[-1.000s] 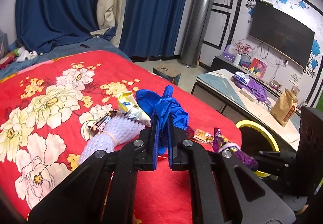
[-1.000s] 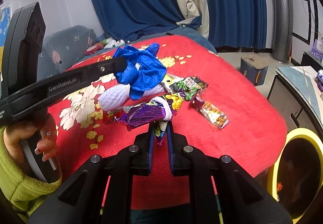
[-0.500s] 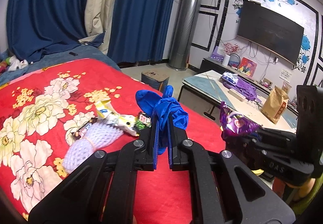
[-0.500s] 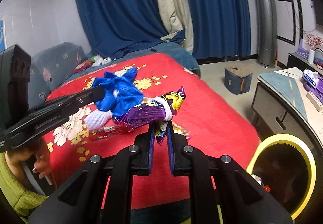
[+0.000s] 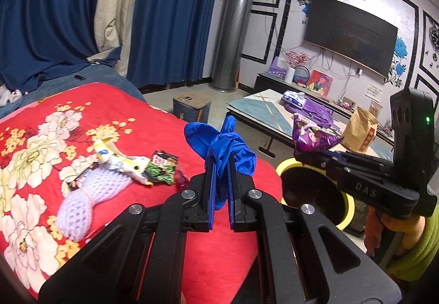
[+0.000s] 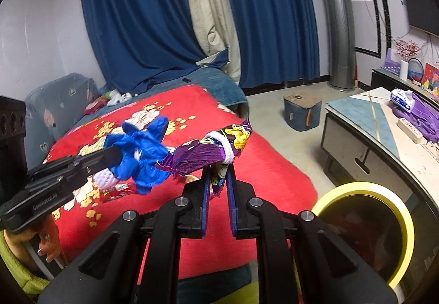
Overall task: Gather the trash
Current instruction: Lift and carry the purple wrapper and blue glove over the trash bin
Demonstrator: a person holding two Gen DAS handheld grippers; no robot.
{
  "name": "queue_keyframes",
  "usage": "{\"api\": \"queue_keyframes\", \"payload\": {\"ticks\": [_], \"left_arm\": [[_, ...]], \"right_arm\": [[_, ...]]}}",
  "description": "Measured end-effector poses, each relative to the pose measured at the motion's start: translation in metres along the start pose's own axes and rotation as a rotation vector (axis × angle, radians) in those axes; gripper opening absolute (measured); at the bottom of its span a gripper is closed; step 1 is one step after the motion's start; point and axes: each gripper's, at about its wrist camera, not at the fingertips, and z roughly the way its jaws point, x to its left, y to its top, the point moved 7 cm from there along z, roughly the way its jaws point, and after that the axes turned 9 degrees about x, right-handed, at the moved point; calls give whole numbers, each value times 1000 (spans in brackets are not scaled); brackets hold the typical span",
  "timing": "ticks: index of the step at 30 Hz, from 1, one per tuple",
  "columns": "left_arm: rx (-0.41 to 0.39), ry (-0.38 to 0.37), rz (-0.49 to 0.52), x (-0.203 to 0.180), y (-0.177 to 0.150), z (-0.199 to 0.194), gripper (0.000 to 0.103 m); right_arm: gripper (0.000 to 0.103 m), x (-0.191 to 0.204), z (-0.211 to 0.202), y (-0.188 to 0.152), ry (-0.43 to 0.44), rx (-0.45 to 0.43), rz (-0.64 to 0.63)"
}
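Both grippers are loaded as I see it: my left gripper (image 5: 220,164) is clenched on a crumpled blue glove (image 5: 219,140), held above the near edge of the red floral blanket (image 5: 153,123), and my right gripper (image 6: 218,169) is clamped on a purple snack wrapper (image 6: 204,151) just to the right of that glove. Down to the right, beside the bed, stands the yellow-rimmed bin (image 6: 365,191), with the wrapper up and to its left. Left on the blanket I see a white foam fruit net (image 5: 90,194), a green wrapper (image 5: 162,166) and a yellow-white wrapper (image 5: 115,155), lying close together.
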Motion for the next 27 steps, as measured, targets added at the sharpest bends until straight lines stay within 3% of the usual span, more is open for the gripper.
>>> {"api": "queue_keyframes", "payload": {"ticks": [27], "left_arm": [[64,-127,104,-87,0,41,3]], "right_arm": [[12,-91,-36,-11,-118,-55,143]]}}
